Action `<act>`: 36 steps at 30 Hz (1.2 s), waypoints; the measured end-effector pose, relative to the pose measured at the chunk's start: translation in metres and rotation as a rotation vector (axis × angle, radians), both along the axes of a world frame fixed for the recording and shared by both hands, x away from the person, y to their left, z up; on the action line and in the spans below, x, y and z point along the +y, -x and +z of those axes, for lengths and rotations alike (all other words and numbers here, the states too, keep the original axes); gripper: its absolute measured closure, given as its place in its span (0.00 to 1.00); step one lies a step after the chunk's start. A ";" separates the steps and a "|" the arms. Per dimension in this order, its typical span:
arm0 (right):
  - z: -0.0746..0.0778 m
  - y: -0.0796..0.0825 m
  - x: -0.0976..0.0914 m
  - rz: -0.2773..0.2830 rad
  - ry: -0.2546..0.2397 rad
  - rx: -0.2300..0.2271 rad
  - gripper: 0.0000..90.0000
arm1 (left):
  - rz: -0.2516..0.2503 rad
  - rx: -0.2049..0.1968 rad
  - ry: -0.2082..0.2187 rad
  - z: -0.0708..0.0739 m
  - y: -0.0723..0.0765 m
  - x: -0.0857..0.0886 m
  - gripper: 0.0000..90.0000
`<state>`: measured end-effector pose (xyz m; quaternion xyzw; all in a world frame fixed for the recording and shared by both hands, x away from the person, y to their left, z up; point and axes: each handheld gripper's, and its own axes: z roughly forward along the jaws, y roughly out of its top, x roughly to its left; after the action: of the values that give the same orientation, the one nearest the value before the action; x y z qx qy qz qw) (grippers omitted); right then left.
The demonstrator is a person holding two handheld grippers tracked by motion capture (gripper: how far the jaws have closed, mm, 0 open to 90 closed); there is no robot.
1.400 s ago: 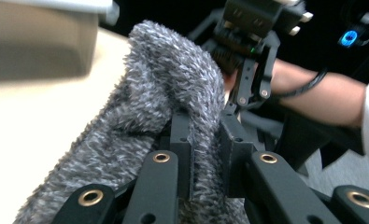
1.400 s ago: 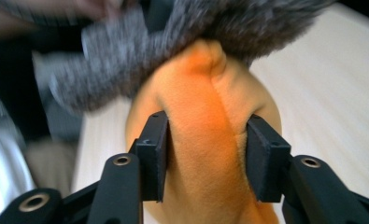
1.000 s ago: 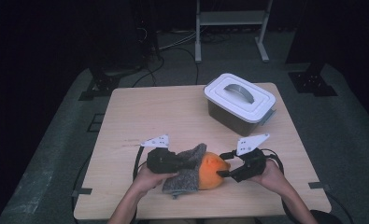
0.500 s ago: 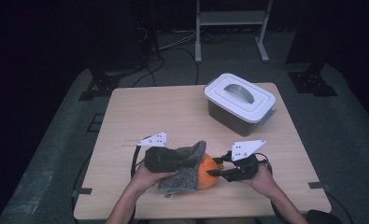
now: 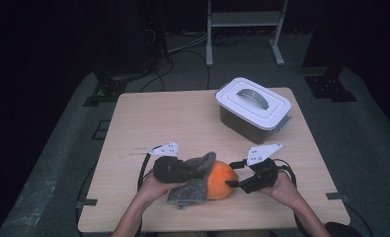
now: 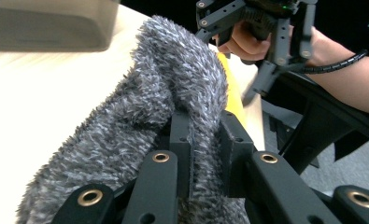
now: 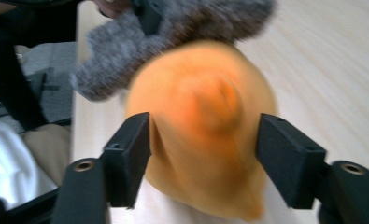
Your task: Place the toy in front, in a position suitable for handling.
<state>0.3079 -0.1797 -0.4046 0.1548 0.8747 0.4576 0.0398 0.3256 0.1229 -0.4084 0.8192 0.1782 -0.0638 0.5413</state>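
A grey fuzzy cloth [image 5: 195, 190] lies near the table's front edge, draped against a soft orange thing [image 5: 221, 180]. My left gripper [image 5: 202, 170] is shut on a fold of the grey fuzzy cloth [image 6: 163, 93], and its pads [image 6: 180, 140] pinch the pile. From the right, my right gripper [image 5: 230, 174] faces the orange thing. Its jaws have just been opening. The orange thing [image 7: 205, 102] sits blurred between the parted pads [image 7: 131, 149], and the grey cloth [image 7: 173, 32] lies behind it.
A lidded box with a white top and handle [image 5: 252, 106] stands at the table's back right. The wooden table [image 5: 158, 123] is bare at the left and in the middle. A metal stand and cables lie on the floor beyond.
The right gripper's jaws stand wider around the orange thing than half a second ago. Both hands have hardly moved, and the left keeps its hold on the cloth.
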 end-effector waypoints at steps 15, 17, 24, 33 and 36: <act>-0.007 0.005 0.009 0.104 0.017 -0.098 0.59 | -0.010 -0.038 -0.026 0.010 0.004 -0.005 0.87; -0.008 0.002 0.003 0.112 0.018 -0.099 0.59 | 0.010 -0.033 -0.040 0.008 0.001 -0.001 0.87; -0.012 -0.010 -0.015 0.064 0.012 -0.035 0.53 | 0.004 0.010 -0.034 0.000 -0.001 0.002 0.86; 0.007 0.001 -0.013 0.047 0.056 -0.062 0.37 | -0.074 0.051 -0.010 -0.002 0.006 -0.015 0.86; 0.006 0.007 0.000 0.060 0.103 -0.097 0.33 | -0.081 0.036 -0.019 0.000 0.010 -0.022 0.86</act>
<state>0.3008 -0.1800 -0.3983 0.1039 0.8983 0.4200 0.0763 0.3157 0.1009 -0.4081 0.8297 0.1550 -0.0986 0.5270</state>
